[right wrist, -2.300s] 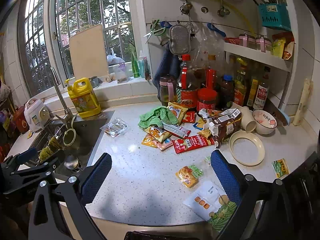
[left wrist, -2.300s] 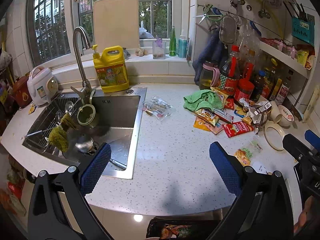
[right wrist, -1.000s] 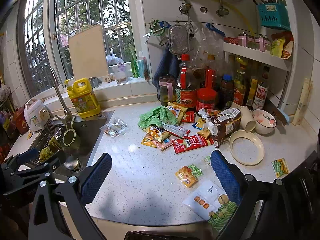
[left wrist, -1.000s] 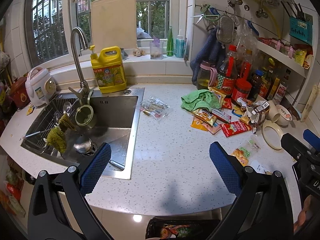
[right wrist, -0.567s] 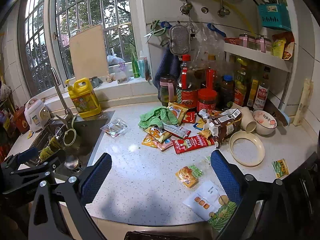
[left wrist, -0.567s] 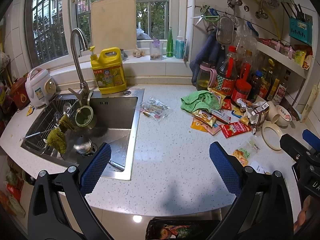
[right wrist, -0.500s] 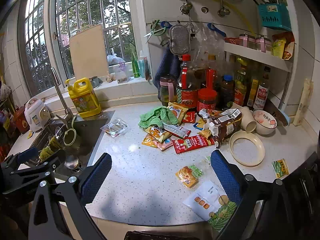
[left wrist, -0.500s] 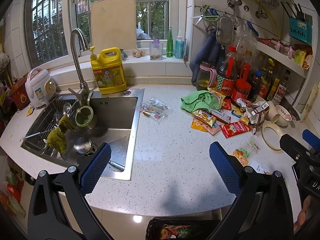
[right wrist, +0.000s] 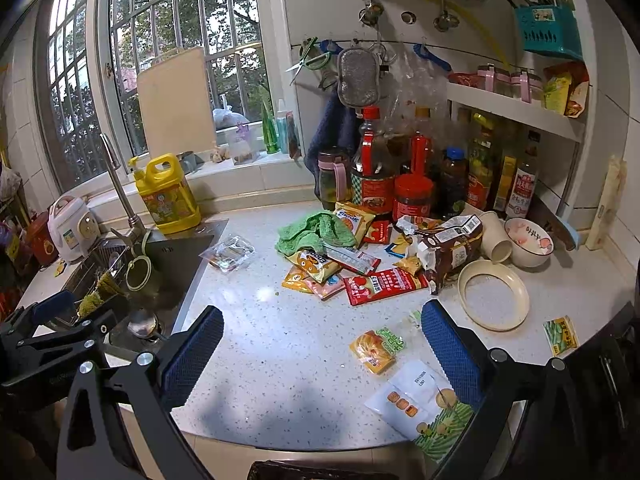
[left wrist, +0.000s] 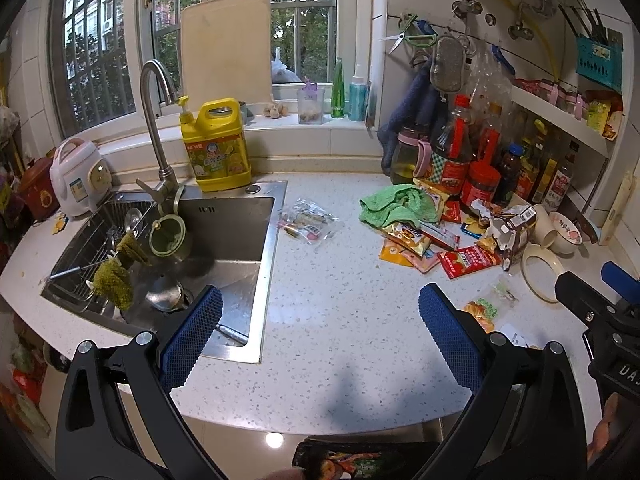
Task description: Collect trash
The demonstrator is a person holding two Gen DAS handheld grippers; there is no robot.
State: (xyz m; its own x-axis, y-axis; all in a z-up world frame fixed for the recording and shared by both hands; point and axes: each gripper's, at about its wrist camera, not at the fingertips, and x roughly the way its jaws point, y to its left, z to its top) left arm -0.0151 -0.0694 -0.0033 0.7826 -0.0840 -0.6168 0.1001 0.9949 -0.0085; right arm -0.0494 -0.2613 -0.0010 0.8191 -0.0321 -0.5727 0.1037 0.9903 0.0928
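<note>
Both jaws wide over littered countertop (right wrist: 280,344).

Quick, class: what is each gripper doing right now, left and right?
Left gripper: open, holding nothing, above the countertop.
Right gripper: open, holding nothing.

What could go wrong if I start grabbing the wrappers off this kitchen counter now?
The wrapper pile lies against the sauce bottles and a tipped paper cup; a wide sweep might knock them over. The green cloth overlaps some packets and could get picked up as trash. The clear bag lies close to the sink and might slide in if nudged.
</note>
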